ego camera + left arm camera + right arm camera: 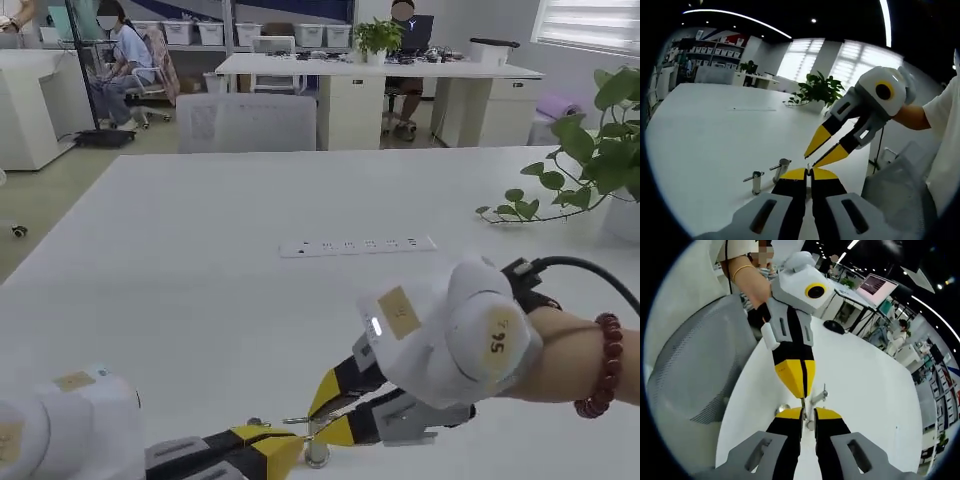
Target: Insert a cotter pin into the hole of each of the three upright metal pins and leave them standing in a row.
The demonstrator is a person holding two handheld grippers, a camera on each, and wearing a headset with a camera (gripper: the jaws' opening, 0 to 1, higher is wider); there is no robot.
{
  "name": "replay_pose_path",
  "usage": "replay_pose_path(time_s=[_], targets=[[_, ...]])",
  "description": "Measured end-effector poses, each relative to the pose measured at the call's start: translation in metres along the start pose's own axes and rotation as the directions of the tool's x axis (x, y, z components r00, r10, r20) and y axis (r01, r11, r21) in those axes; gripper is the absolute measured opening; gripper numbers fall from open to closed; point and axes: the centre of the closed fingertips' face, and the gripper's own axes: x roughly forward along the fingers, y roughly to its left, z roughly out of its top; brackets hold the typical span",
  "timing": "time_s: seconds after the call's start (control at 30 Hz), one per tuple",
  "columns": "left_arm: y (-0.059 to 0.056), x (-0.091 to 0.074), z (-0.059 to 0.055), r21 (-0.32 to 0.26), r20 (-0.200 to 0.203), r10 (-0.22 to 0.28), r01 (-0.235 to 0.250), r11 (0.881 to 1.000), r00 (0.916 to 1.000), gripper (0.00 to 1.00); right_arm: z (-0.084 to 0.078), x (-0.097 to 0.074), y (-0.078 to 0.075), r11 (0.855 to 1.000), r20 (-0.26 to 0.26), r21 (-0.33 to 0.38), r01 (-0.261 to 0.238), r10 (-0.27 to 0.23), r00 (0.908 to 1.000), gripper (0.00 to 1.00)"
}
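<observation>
Metal pins: end pin [756,182] and middle pin [781,170] stand upright on the table [715,125], each with a cotter pin [751,176] crosswise through its top. Third pin [317,448] stands just beside them, where both tongs meet. Left tongs [808,171] pressed together. Right tongs [808,412] nearly together, can't tell if clamped on anything.

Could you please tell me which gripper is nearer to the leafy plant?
Right. The right gripper sits between the plant and the left gripper, its fingers pointing away from the plant; the left gripper is farther off, at the table's near left.
</observation>
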Motion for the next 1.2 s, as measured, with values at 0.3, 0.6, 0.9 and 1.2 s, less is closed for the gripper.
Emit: replay_pose_path(time_s=[0.3, 0.6, 0.9, 1.2], targets=[[-0.005, -0.001, 0.002, 0.142, -0.018, -0.036, 0.039, 0.989, 0.9992, 0.0, -0.002, -0.003, 0.005, 0.995, 0.025, 0.083, -0.052, 0.05, 0.9984, 0.12], [-0.016, -0.004, -0.003, 0.248, -0.061, -0.09, 0.102, 0.964, 0.9941, 0.0, -0.002, -0.007, 0.016, 0.979, 0.068, 0.156, -0.133, 0.124, 0.9899, 0.13], [-0.029, -0.006, -0.003, 0.3, -0.085, -0.152, 0.171, 0.939, 0.9848, 0.0, -0.005, -0.012, 0.027, 0.956, 0.1, 0.209, -0.205, 0.188, 0.9771, 0.13], [-0.042, -0.008, -0.005, 0.325, -0.099, -0.213, 0.234, 0.916, 0.9719, 0.0, -0.002, -0.016, 0.041, 0.93, 0.149, 0.241, -0.279, 0.248, 0.9571, 0.12]])
